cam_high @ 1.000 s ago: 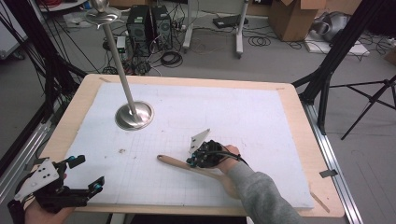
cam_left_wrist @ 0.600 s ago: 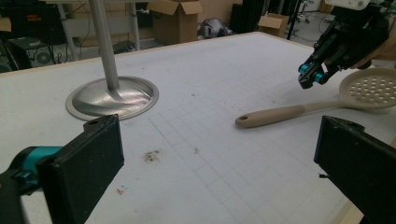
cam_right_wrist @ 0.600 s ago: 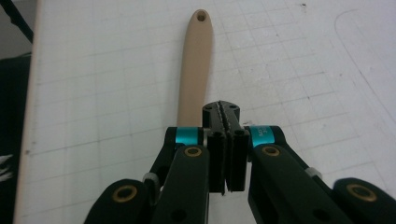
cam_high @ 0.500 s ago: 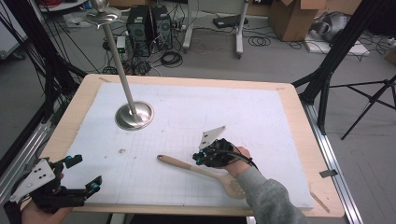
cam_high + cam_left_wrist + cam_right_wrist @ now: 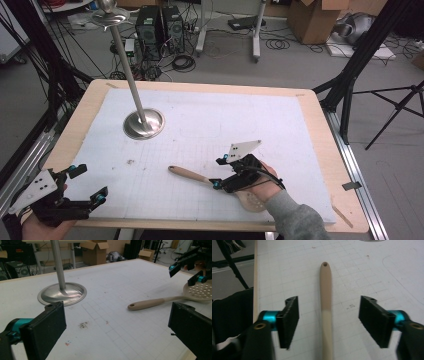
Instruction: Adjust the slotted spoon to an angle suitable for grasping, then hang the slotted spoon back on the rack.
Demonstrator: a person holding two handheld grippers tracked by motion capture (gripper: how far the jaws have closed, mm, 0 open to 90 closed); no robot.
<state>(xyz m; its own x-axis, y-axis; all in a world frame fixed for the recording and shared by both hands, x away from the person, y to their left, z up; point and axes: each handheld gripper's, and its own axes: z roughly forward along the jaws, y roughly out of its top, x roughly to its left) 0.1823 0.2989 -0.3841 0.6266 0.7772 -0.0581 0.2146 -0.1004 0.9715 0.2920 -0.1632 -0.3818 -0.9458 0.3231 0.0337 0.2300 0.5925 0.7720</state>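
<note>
A slotted spatula with a beige handle (image 5: 190, 175) lies flat on the white mat, its perforated head (image 5: 248, 201) toward the near edge. My right gripper (image 5: 219, 172) hovers over the handle near the head. Its jaws have just been opening and now stand apart on either side of the handle (image 5: 325, 285) without touching it. In the right gripper view the right gripper (image 5: 329, 320) straddles the handle. My left gripper (image 5: 90, 182) rests at the near left corner, open and empty. From the left gripper (image 5: 117, 332) I see the spatula (image 5: 150, 303) and the right gripper (image 5: 185, 271) farther off.
A metal pole on a round steel base (image 5: 144, 124) stands at the back left of the mat (image 5: 225, 115). The wooden table edge (image 5: 320, 125) frames the mat. A small dark smudge (image 5: 132, 161) marks the mat near the left.
The right gripper has opened, let go of the spatula handle, and lifted slightly to the right. The spatula stays on the mat. The left gripper has not moved.
</note>
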